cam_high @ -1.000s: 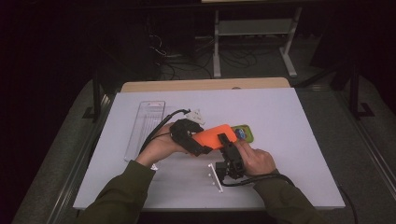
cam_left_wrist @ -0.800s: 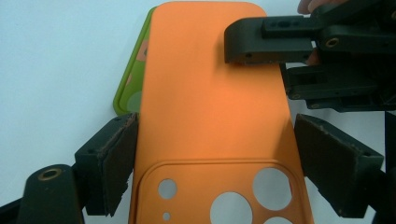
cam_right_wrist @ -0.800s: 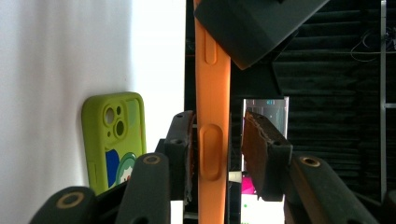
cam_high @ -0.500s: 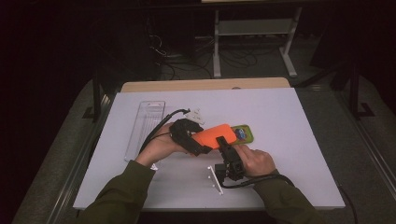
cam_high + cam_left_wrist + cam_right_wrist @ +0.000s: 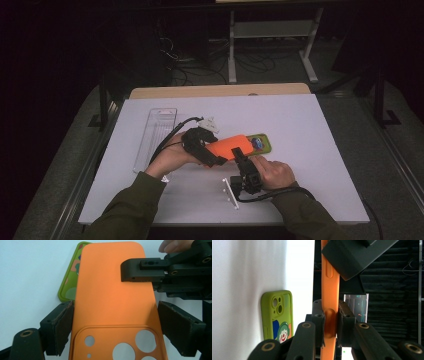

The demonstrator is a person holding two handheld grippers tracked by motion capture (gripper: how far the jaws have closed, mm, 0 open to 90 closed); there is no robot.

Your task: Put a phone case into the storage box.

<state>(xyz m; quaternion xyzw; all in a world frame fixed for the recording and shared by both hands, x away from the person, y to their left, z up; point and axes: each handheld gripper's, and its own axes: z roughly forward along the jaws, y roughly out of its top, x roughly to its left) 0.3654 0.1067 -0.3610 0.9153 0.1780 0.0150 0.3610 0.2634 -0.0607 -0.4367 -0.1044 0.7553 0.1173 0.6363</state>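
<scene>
From the high view, you hold the orange phone case (image 5: 227,148) above the white bench (image 5: 310,145), one hand-held gripper at each side, so it hangs over the green phone (image 5: 261,143).

In the left gripper view, your left hand-held gripper (image 5: 115,327) clamps the case across its width at the camera-cutout end, keeping it steady.

In the right gripper view, your right hand-held gripper (image 5: 329,323) has just been closing and now pinches the case's edge, probably to guide it onto the phone.
</scene>
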